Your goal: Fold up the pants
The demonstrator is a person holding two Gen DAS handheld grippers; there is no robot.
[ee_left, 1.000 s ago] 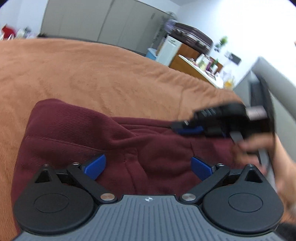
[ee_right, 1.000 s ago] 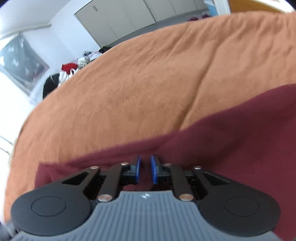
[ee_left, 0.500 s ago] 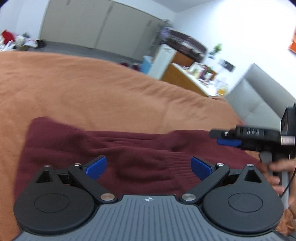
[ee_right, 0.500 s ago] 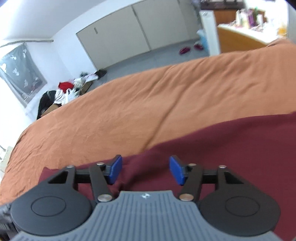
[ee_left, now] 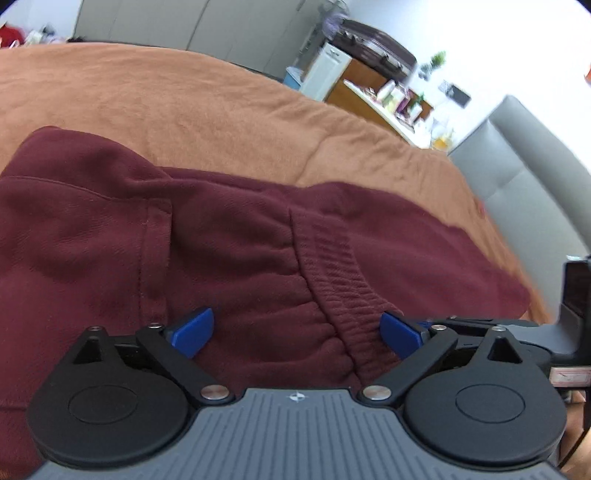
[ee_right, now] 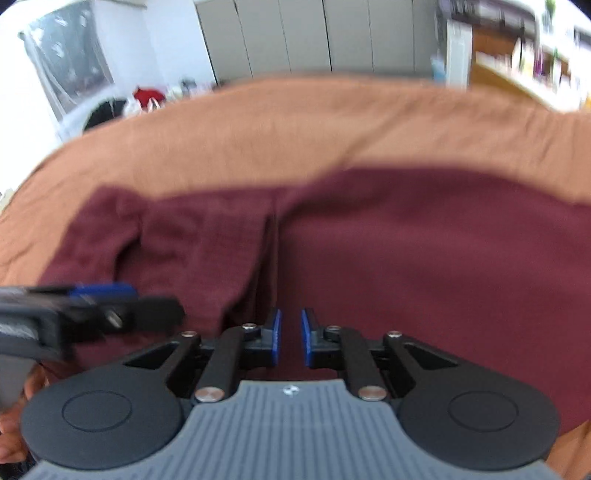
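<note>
Dark red pants (ee_left: 229,240) lie folded on the orange bed cover (ee_left: 184,103). Their ribbed cuff (ee_left: 340,266) runs down between my left fingers. My left gripper (ee_left: 295,332) is wide open just above the near edge of the pants. In the right wrist view the pants (ee_right: 406,258) fill the middle. My right gripper (ee_right: 291,338) has its blue pads nearly together with a narrow gap over the cloth; I cannot tell whether any cloth is pinched. The left gripper shows at the left of the right wrist view (ee_right: 99,295).
The orange cover (ee_right: 295,118) spreads around the pants on all far sides. A grey headboard (ee_left: 535,177) stands at the right. A wooden counter with small items (ee_left: 388,99) and grey wardrobes (ee_right: 314,33) stand beyond the bed.
My right gripper opened half a second ago and has now narrowed again, and it moved back over the pants. My left gripper stayed open and dropped closer to the cuff.
</note>
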